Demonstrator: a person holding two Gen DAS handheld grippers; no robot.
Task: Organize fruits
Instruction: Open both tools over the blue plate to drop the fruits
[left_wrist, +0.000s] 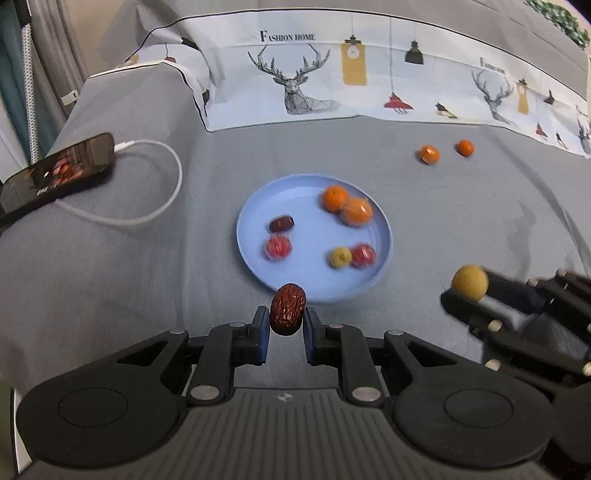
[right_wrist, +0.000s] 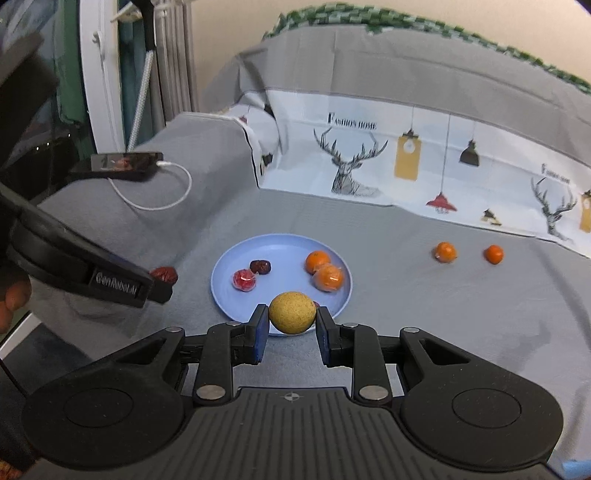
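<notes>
On the grey sofa cover (left_wrist: 110, 277): one blue plate (left_wrist: 258, 206) holding six pieces — two oranges (left_wrist: 335, 198), touching each other, two red wrapped fruits (left_wrist: 277, 247), one dark red date (left_wrist: 281, 223), one small yellow-green fruit (left_wrist: 340, 257) touching the second red one. Two more oranges (left_wrist: 429, 154) loose on the cover, well apart from the plate, near the deer-print cloth (left_wrist: 332, 74).

Left gripper (left_wrist: 286, 320) clamped on one wrinkled red date (left_wrist: 288, 309), long axis upright between the pads, at the plate's near rim. Right gripper (right_wrist: 291, 325) clamped on one round yellow fruit (right_wrist: 292, 312), no clear long axis, also at the near rim. Plate date lies flat, long axis roughly left-right in the left view.

Surroundings: one phone (left_wrist: 62, 168) with white cable (left_wrist: 162, 199) on the armrest, left of the plate. Grippers sit side by side, apart; nothing between either and the plate.
</notes>
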